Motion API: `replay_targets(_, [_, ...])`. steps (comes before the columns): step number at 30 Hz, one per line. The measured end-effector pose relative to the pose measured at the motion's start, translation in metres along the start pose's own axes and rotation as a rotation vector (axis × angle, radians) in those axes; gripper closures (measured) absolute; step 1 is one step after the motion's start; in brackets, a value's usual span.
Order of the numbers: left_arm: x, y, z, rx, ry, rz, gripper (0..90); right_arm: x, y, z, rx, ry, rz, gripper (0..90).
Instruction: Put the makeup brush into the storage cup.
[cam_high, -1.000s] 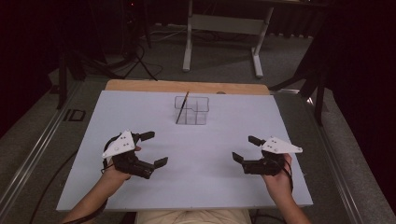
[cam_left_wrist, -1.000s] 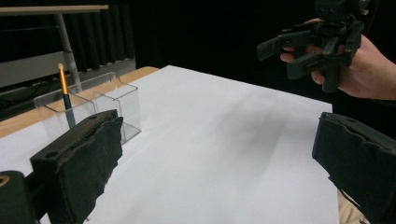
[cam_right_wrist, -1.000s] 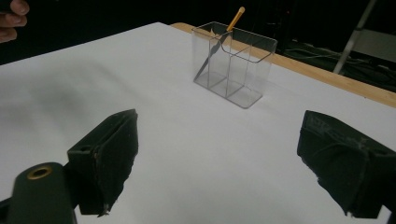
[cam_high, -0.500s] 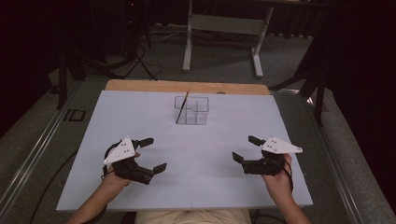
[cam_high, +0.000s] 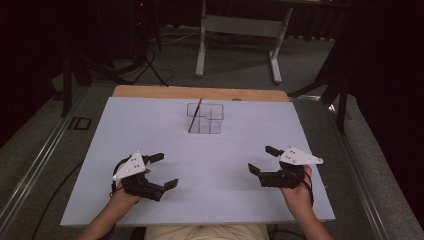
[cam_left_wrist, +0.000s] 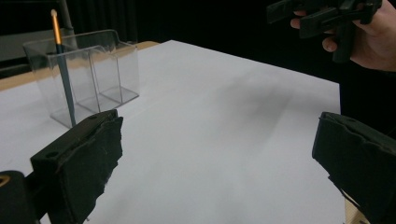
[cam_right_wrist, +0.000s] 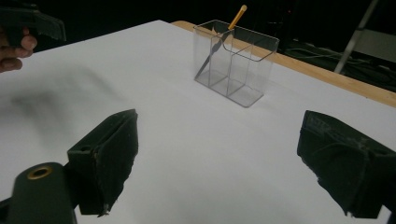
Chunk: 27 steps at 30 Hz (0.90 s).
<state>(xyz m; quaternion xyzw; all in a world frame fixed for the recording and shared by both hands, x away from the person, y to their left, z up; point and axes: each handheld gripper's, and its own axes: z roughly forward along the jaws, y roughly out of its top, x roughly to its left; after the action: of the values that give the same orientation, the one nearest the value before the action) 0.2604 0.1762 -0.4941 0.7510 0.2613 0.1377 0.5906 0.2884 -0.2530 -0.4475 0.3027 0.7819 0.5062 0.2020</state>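
High view, left hand-held gripper (cam_high: 166, 171) drawn nearer the person, both hand-held grippers wide open, empty.

Black two-jaw tongs (cam_high: 166, 170), white three-cornered top plates (cam_high: 300, 156), bare forearms.

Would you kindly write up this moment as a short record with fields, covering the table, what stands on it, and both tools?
surface: white table, wooden edge at the far side
container: clear divided organizer, standing near the far middle of the table
contents: one brush with an orange end, leaning in the organizer's left compartment
left tool: jaws open, holding nothing, at the near left of the table
right tool: jaws open, holding nothing, at the near right of the table
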Motion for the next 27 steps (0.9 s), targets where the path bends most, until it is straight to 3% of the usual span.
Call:
replay_targets(7, [-0.002, -0.005, 0.001, 0.002, -0.005, 0.023, 2.3, 0.0, -0.002, 0.002, 0.009, 0.002, -0.005, 12.7])
replay_targets(27, [0.002, -0.011, 0.002, 0.013, 0.008, -0.003, 2.4, -0.003, -0.006, 0.008, 0.027, 0.021, 0.012, 12.7])
